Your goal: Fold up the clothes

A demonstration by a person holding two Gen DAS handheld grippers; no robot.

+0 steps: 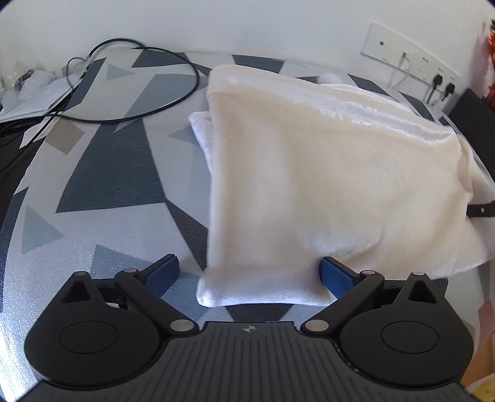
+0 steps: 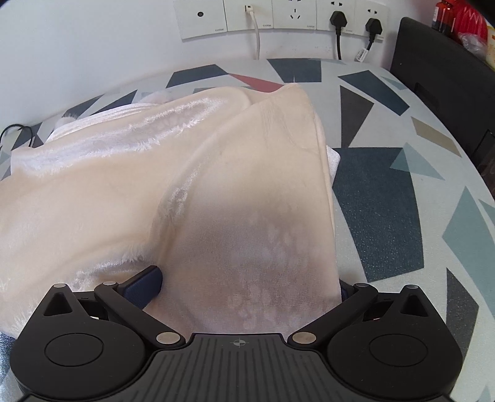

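- Two grippers sit nearest you: your left gripper (image 1: 249,272) has its blue pads spread wide, with a narrow end of the garment (image 1: 324,173) lying loose between them and touching the right pad; nothing is pinched.
- Your right gripper (image 2: 247,284) is likewise spread, cloth draped across the gap; its right pad is mostly hidden under the fabric, so you are released on both sides.
- One cream plush garment lies on the patterned table (image 1: 92,173), doubled over itself at least once, with an under-layer peeking out at the left edge in the left view and at the right edge in the right view.
- Judged from this, the fold is partway: layers are stacked but loose and uneven, so squaring and a further fold look to remain.
- One black cable (image 1: 185,92) loops on the table beyond, well apart from the cloth.
- One row of wall sockets (image 2: 278,15) stands farthest, with three plugs in it.
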